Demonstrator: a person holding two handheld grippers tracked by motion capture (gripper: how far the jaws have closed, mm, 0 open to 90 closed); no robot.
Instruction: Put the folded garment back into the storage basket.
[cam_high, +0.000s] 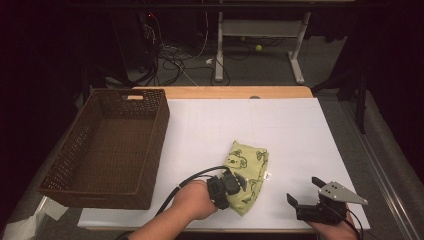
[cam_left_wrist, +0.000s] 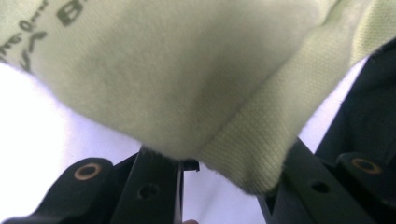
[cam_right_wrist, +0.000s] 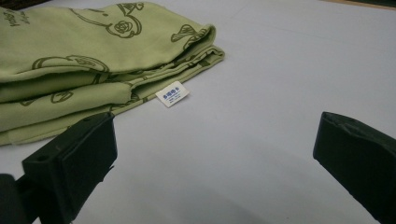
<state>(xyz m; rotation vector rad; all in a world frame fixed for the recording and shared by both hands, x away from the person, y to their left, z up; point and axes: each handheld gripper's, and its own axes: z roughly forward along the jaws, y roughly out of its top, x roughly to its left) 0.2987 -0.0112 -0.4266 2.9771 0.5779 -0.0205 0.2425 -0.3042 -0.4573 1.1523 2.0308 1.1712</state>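
A folded light-green cloth with dark cartoon prints lies on the white table top, near the front middle. My left gripper reaches into the cloth's near left corner. In the left gripper view a folded edge of the cloth sits between the two black jaws and touches both, so my left gripper is shut on it. My right gripper rests low at the front right, a little apart from the cloth, jaws wide open. Its own view shows the cloth ahead on the left, with nothing between the jaws of my right gripper.
A dark brown wicker basket stands on the left side of the table, with nothing inside it. A small white label sticks out of the cloth's edge. Desk legs and cables lie on the floor beyond the table's far edge.
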